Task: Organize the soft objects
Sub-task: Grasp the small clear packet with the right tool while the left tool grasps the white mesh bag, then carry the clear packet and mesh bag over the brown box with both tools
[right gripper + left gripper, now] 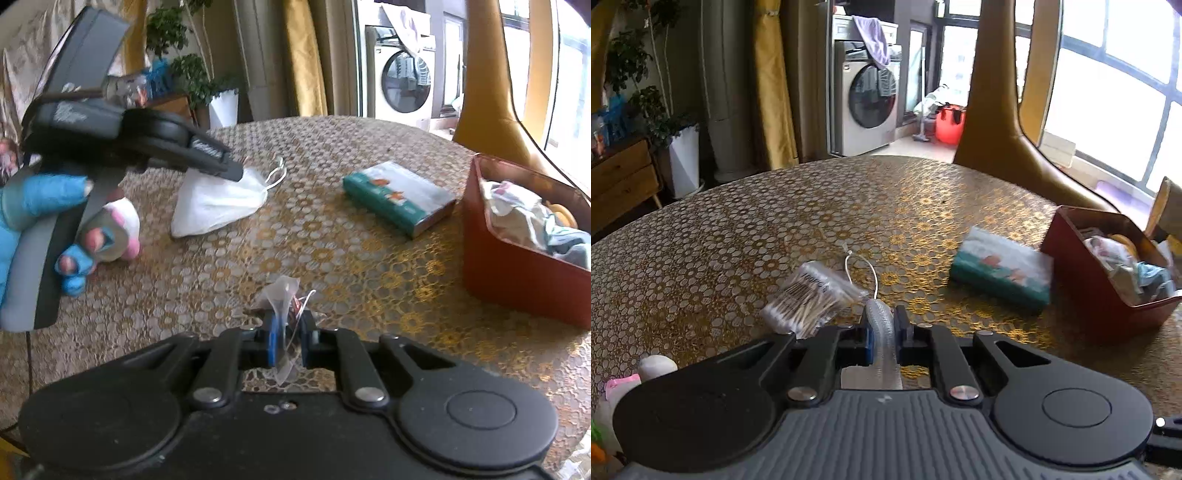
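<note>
Two grippers both pinch something. Only the right view shows the left gripper closed on a white folded face mask over the round gold-patterned table. The right gripper squeezes a small clear plastic packet. Only the left view shows a clear bag of cotton swabs. A green tissue pack lies beside the red box of cloths.

Both grippers are clamped: the left gripper, gripped by a blue-gloved hand, angles downward beside the low right gripper.
</note>
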`<state>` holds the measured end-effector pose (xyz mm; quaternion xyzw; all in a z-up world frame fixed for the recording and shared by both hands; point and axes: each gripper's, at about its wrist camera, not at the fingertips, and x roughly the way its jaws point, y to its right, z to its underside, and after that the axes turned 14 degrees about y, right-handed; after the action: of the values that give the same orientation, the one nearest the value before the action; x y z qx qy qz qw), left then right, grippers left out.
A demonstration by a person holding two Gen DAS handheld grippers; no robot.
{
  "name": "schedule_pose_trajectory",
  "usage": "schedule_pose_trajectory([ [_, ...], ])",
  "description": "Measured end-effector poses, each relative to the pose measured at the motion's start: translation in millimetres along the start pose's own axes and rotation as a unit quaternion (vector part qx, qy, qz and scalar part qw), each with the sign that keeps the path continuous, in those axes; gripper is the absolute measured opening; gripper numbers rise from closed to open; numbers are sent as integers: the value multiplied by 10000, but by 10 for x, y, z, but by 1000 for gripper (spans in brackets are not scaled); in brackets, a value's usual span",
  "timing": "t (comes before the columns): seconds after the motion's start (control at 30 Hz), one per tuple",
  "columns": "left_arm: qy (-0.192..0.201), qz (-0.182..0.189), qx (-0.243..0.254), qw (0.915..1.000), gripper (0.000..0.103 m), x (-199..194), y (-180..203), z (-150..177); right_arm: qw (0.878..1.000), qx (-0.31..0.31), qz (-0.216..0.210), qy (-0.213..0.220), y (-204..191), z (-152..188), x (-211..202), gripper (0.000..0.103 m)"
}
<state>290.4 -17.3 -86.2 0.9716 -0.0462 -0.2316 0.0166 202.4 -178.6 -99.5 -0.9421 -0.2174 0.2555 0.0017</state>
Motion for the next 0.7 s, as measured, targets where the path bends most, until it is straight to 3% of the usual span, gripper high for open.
schedule_pose_trajectory([
  [0.4, -95, 501, -347, 9981, 9, -352, 115, -200, 9976, 555, 56, 411, 417, -290, -455, 10],
  [0.7, 33, 906, -363, 9952, 9, -626, 387, -420, 9947, 621, 253, 777, 746, -509, -818, 10],
])
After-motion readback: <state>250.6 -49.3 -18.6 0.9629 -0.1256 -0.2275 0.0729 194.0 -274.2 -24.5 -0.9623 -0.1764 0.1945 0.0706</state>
